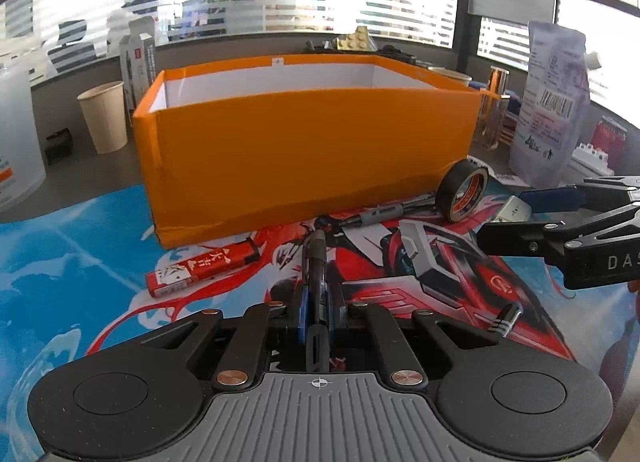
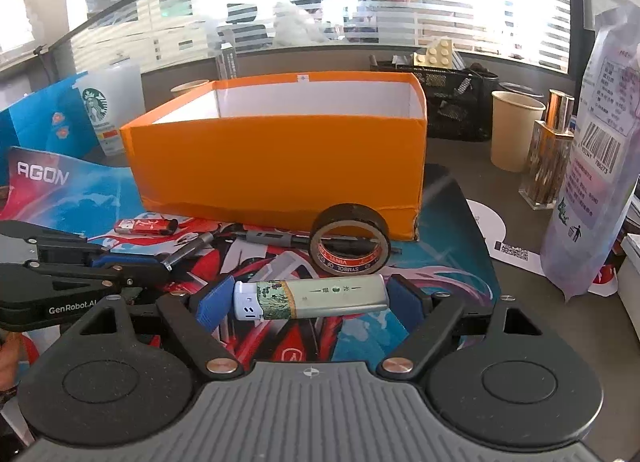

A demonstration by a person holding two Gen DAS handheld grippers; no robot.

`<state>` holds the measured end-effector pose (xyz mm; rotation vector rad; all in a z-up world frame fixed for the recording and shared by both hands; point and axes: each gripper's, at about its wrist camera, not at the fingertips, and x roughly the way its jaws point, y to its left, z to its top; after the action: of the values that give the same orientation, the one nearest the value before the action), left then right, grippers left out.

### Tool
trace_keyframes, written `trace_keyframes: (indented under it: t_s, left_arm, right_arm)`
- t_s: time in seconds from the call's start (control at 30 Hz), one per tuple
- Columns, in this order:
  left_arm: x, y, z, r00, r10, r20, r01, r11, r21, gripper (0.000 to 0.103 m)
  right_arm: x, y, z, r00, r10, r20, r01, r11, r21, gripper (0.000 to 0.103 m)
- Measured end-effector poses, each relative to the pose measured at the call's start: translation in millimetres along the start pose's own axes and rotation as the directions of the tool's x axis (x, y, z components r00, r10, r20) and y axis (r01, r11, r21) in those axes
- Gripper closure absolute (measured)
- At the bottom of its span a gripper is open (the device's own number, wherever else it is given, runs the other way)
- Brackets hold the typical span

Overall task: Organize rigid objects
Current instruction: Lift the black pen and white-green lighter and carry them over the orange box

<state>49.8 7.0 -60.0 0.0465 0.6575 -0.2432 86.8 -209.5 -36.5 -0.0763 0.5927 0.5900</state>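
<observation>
Risks first. Our left tongs (image 1: pixel 318 304) are clamped on a dark pen (image 1: pixel 316 262), gripped near its back end with most of the barrel sticking out forward toward the orange box (image 1: pixel 304 153). That long overhang could let the pen pivot in the pads or clip the box's near wall if we go in low.

Our right tongs (image 2: pixel 310 302) hold a pale lighter (image 2: pixel 312 298) crosswise, end to end between the blue pads (image 2: pixel 214 302). Contact is only at the two tips, so any slack and it drops back onto the mat (image 2: pixel 440 262); a squeeze off-axis could pop it out sideways.

Both tongs sit near each other in front of the box, so lifting together risks a knock between them.

Still on the mat: tape roll (image 2: pixel 350 240) standing on edge just ahead of the lighter, a grey pen (image 2: pixel 272 238) behind it along the box, a red lighter (image 2: pixel 146 225) to the left. The roll would likely roll off if nudged. Box interior floor isn't visible from either view.
</observation>
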Motion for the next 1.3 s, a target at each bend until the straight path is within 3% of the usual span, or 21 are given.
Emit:
trace_keyframes:
  t_s: [0.73,1.3]
  left_arm:
    - [-66,-1,47,0.982,0.034,0.187,-0.037,0.999,0.015,0.096]
    - [-76,3,97,0.955,0.050,0.292,-0.059,0.998,0.022,0.096]
  right_arm:
    - [-35,24,34,0.993,0.011,0.119,-0.004,0.998,-0.057,0.022]
    - [-40,27,76,0.978,-0.001,0.211,0.020,0.996,-0.084,0.022]
